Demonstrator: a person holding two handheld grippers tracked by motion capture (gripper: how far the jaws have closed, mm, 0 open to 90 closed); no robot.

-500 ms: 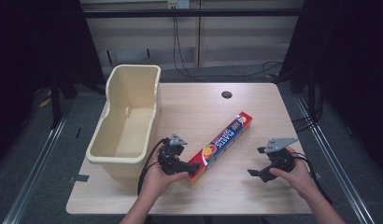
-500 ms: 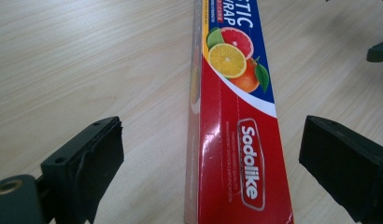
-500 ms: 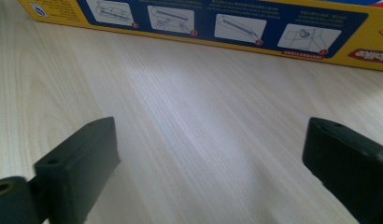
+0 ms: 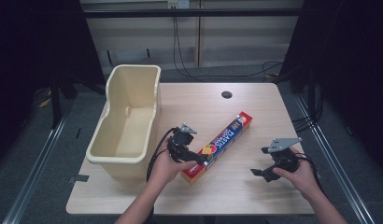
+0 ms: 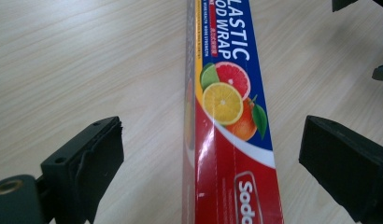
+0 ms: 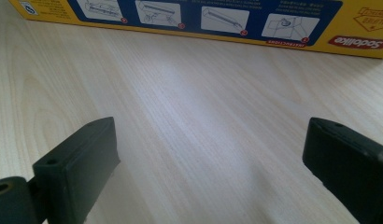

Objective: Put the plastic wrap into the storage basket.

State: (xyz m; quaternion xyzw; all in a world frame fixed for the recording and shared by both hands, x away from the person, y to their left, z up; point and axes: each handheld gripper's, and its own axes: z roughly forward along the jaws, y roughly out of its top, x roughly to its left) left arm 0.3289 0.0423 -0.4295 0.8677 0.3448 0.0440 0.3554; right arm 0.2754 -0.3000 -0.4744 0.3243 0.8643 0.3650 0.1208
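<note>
Counter (image 4: 255,196) space is ample, with the cream bin (image 4: 129,116) standing at its nine o'clock edge, so nothing crowds the grasp. Plastic wrap box (image 4: 217,145) lies flat near the middle, running from seven o'clock toward one o'clock. Left gripper (image 4: 194,157) straddles its near end, jaws wide and not yet touching; centre them squarely across the narrow sides before closing. Right gripper (image 4: 262,173) waits at four o'clock, jaws wide and empty.

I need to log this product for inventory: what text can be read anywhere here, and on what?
"LASTIC" and "OD WRAP", cut off by the picture's edge: top of the wrap box.
"Soda", cut off: its red end.
"Sodalike", upside down: its yellow side.
Small print beside the title and on the instruction panels: too small to read.
</note>
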